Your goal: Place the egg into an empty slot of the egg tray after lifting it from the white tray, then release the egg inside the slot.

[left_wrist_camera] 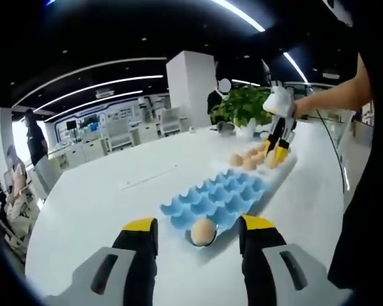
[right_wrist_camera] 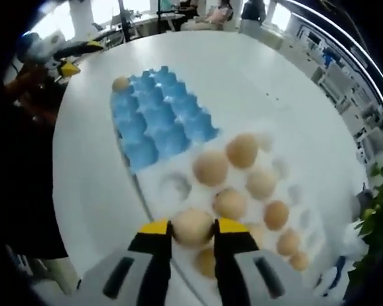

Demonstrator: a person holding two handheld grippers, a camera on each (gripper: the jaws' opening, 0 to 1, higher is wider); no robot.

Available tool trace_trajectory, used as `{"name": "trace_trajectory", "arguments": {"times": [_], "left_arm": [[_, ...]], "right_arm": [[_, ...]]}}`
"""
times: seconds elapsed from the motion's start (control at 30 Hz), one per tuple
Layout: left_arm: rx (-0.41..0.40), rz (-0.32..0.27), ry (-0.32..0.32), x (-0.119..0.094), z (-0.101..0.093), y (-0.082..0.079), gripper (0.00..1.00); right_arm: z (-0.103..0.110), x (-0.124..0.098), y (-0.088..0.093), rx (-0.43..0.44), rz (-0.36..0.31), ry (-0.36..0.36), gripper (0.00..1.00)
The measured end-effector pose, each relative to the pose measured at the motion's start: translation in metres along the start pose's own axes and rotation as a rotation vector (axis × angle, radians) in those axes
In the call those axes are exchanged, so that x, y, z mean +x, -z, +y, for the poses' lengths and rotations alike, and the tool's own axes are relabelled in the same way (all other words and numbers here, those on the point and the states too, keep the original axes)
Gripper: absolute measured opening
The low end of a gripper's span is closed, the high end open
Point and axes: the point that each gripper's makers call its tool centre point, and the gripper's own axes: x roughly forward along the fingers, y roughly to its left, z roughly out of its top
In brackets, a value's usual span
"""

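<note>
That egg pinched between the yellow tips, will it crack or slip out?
The egg is probably fragile, so the right tool should squeeze it gently. Its smooth round shell, held at just two sides, could slip. Set on the flat table, it would likely roll.

A potted plant (left_wrist_camera: 242, 105) stands on the white table (left_wrist_camera: 102, 197) (office chairs (left_wrist_camera: 118, 135) beyond).

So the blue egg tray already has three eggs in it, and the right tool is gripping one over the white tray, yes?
Not three: the blue moulded egg tray holds one tan egg, as the left gripper view shows. The rest stands.
</note>
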Motion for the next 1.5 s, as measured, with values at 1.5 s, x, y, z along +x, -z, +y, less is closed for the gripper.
{"name": "trace_trajectory", "arguments": {"times": [1.5], "left_arm": [[0.003,-0.008,0.0,-0.006,0.005,0.003,0.53]], "right_arm": [[0.044,0.013,-0.081,-0.156,-0.058,-0.086,0.25]]}}
